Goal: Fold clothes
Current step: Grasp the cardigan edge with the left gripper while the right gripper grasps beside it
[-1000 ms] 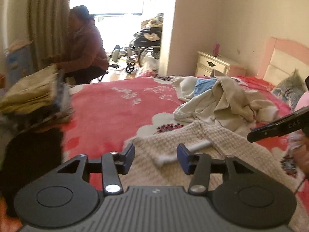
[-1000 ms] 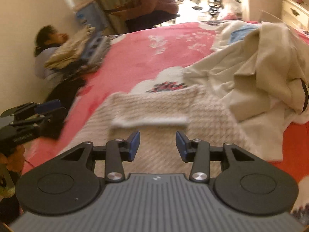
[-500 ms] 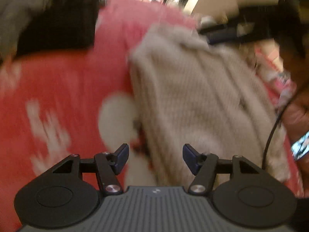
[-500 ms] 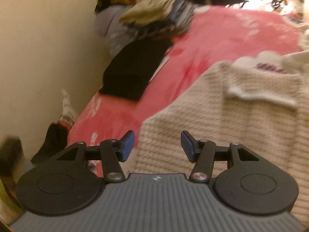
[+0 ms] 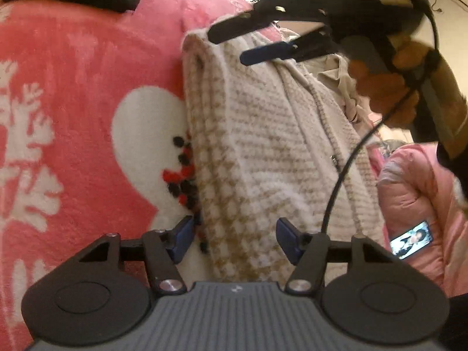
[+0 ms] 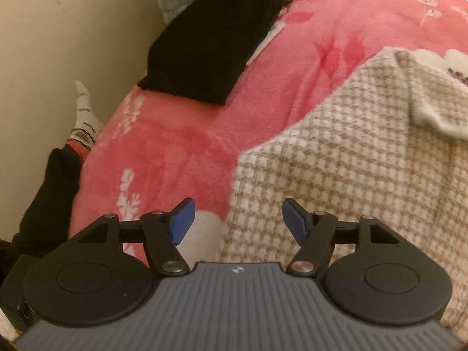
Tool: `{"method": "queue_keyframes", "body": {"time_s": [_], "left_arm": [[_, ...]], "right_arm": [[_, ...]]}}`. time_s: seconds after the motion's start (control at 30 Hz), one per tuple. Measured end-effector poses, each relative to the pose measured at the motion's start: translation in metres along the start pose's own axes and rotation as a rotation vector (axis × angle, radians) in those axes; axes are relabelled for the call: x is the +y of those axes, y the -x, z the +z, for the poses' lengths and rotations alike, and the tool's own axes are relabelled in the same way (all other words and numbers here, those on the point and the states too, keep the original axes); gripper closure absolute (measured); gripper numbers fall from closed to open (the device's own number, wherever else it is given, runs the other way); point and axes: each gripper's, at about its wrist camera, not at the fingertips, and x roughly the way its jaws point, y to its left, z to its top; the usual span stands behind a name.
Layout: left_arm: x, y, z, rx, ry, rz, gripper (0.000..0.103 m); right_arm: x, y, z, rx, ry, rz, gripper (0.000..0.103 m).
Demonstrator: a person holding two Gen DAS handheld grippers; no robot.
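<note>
Lying on the pink bed (image 6: 181,152), a checked sweater (image 6: 351,175) sits between both spread grippers. Right gripper (image 6: 238,219) is opening, nothing pinched; a black garment (image 6: 210,46) lies far left.

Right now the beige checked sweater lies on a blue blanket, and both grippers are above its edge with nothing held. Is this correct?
Not quite: the blanket is pink-red with white patterns, not blue, as the right wrist view shows. The rest holds: the beige checked sweater lies on it, the left gripper is open and the right gripper is opening, both over its edge, with nothing gripped.
</note>
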Motion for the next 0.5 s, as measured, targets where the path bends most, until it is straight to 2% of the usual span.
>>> {"method": "queue_keyframes", "body": {"time_s": [0.2,0.27,0.33,0.4,0.5], "left_arm": [[-0.014,-0.011,-0.012,0.077,-0.026,-0.049,0.042],[-0.026,-0.006,-0.026,0.079,-0.05,-0.043,0.046],[-0.032,-0.009,-0.03,0.076,-0.061,-0.025,0.058],[-0.036,-0.01,-0.036,0.054,-0.055,0.007,0.067],[-0.044,-0.009,-0.041,0.011,-0.044,0.04,0.08]], "right_arm": [[0.001,-0.031,0.004,0.058,0.025,-0.094,0.032],[-0.001,-0.036,0.002,0.076,0.009,-0.097,0.03],[0.0,-0.04,-0.001,0.099,0.014,-0.09,0.019],[0.008,-0.046,-0.004,0.122,0.057,-0.107,0.018],[0.023,-0.057,-0.01,0.124,0.146,-0.189,0.017]]}}
